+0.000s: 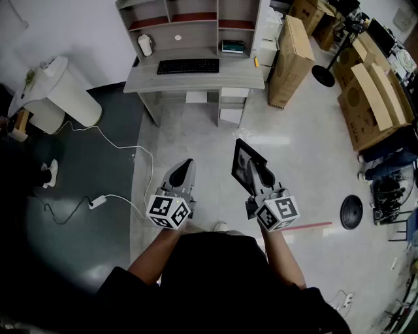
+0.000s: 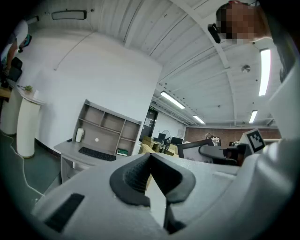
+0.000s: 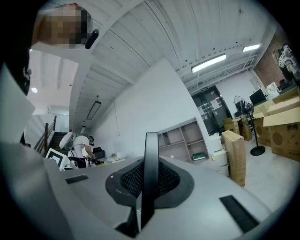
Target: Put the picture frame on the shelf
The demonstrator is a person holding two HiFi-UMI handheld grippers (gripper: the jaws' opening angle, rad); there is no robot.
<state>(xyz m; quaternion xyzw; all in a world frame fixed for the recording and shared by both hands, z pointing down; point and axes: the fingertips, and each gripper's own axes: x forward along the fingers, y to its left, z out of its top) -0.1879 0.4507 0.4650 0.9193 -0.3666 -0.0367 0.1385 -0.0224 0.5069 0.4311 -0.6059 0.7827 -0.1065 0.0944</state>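
Nearest the person, the right gripper (image 1: 260, 173) has its jaws clamped on the lower edge of the picture frame (image 1: 246, 162). In the right gripper view the thin black frame stands edge-on between the pads, and its long axis runs straight out in line with the jaws. From the head view it leans forward and a little left, with its glazed face turned up toward the camera. Beside it the left gripper (image 1: 182, 167) has its jaws together on nothing, so the right hand alone carries the load. Ahead lies bare floor (image 1: 294, 137), then the grey desk surface (image 1: 241, 78) with a keyboard (image 1: 188, 66). The shelf (image 1: 191, 17) rises at its back, and cardboard boxes (image 1: 292, 55) stand to the right. The frame is well apart from the shelf and already points roughly toward it. I judge the carry calls for a walk forward, then a lift into an open compartment.
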